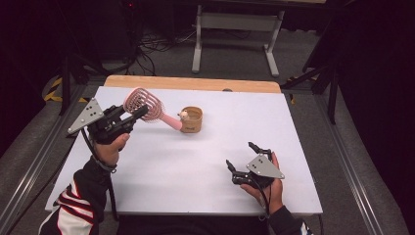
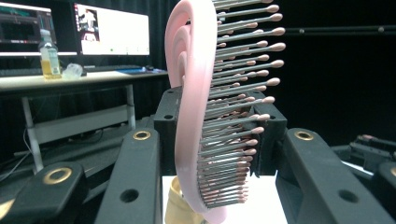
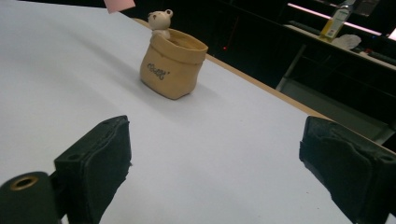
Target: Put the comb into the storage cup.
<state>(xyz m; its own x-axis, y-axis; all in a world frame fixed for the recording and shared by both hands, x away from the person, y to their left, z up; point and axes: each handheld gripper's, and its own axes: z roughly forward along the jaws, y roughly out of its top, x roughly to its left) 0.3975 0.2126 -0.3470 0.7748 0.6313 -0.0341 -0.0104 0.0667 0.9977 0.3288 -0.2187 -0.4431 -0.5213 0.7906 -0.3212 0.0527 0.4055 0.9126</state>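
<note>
**Brush lifted, right side free**

The right gripper (image 1: 241, 164) rests nearest the table's (image 1: 293, 122) front edge, jaws spread wide and empty, bare surface ahead. Farther back, the left gripper (image 1: 139, 113) is clamped on the pink hairbrush (image 1: 143, 104), raised, its handle slanting down beside the tan pouch holder (image 1: 192, 120) mid-table.

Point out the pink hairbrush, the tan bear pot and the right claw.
pink hairbrush (image 1: 143, 104): high view, on its vented head.
tan bear pot (image 1: 193, 120): high view, on its front wall.
right claw (image 1: 241, 157): high view, midway between its open fingertips.
</note>
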